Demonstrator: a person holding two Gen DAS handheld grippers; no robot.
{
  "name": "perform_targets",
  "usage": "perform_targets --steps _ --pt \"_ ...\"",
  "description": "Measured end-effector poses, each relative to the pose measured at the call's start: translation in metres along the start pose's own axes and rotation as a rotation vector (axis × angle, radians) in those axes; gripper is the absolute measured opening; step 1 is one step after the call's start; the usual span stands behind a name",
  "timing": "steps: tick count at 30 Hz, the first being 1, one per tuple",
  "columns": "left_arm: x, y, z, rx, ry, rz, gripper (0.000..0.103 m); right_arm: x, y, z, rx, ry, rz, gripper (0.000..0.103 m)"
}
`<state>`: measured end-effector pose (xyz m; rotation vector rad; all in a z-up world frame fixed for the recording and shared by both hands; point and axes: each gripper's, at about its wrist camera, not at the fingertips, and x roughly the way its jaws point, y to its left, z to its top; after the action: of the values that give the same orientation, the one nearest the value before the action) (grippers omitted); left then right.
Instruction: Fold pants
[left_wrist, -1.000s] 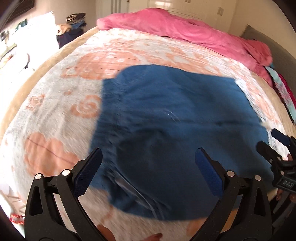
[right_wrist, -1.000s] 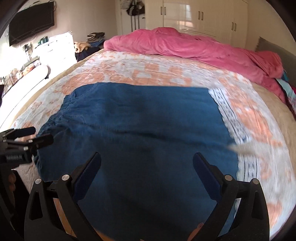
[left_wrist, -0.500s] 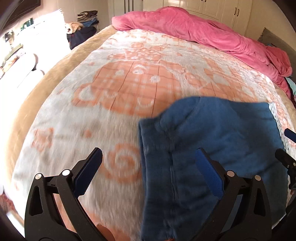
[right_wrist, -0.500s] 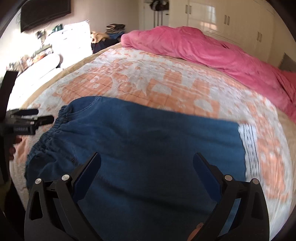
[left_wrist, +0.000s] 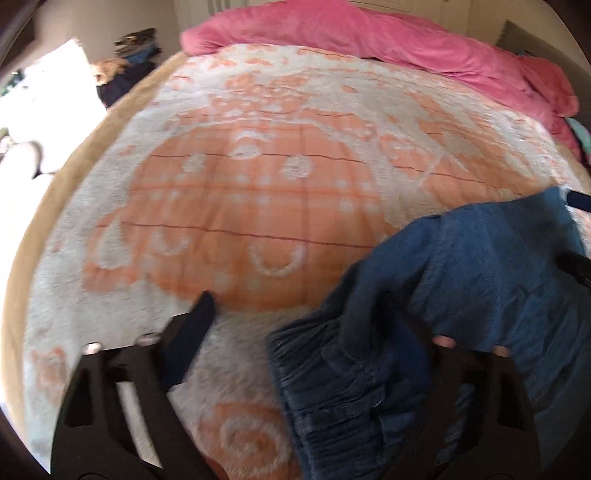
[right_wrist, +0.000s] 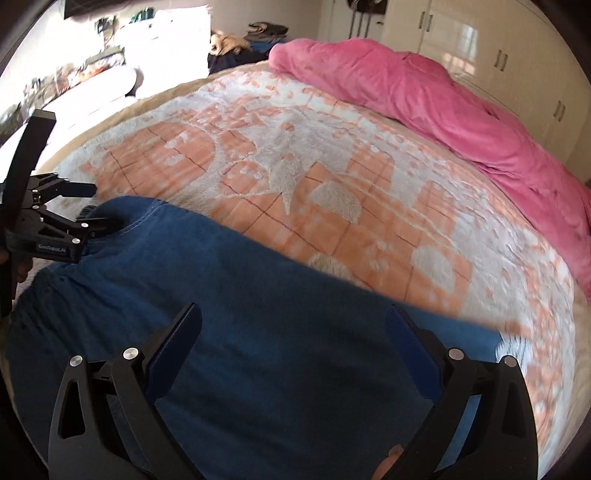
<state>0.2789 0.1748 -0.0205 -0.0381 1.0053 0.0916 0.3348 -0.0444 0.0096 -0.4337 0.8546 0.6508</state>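
- Reaching in at the elastic waistband, the left gripper (left_wrist: 295, 325) has its jaws apart; one finger lies under the bunched pants (left_wrist: 461, 295), so whether it grips them I cannot tell.
- Blue pants (right_wrist: 258, 332) lie spread on the bed's orange-and-white blanket (right_wrist: 332, 184), waistband toward the left.
- The right gripper (right_wrist: 291, 339) hovers over the pants, jaws wide, holding nothing.
- A pink duvet (right_wrist: 424, 99) lies along the far edge.
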Motion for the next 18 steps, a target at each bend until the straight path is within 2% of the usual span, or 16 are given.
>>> perform_targets --steps 2,3,4,7,10,14,17,18 --pt "0.002 -0.002 0.0 0.01 -0.011 -0.037 0.054 0.012 0.0 0.008 -0.033 0.019 0.003 0.099" --pt "0.002 -0.004 0.0 0.017 -0.017 -0.048 0.041 0.019 0.0 0.011 -0.05 0.026 -0.003 0.099" --pt "0.0 -0.006 -0.001 0.027 -0.023 -0.052 0.035 0.023 0.001 0.015 -0.062 0.037 -0.007 0.099" --pt "-0.006 -0.011 -0.002 0.056 -0.048 -0.05 0.027 0.037 0.002 0.026 -0.091 0.076 0.028 0.099" --pt "-0.017 -0.009 -0.006 0.053 -0.074 -0.087 0.024 0.043 0.011 0.035 -0.197 0.075 0.033 0.098" --pt "-0.042 -0.015 -0.01 0.083 -0.138 -0.098 0.024 0.045 0.024 0.044 -0.326 0.047 0.048 0.095" --pt "-0.059 -0.019 -0.012 0.094 -0.178 -0.111 0.024 0.05 0.031 0.045 -0.382 0.054 0.062 0.078" --pt "-0.062 -0.021 -0.013 0.096 -0.183 -0.121 0.024 0.052 0.034 0.045 -0.39 0.055 0.063 0.076"
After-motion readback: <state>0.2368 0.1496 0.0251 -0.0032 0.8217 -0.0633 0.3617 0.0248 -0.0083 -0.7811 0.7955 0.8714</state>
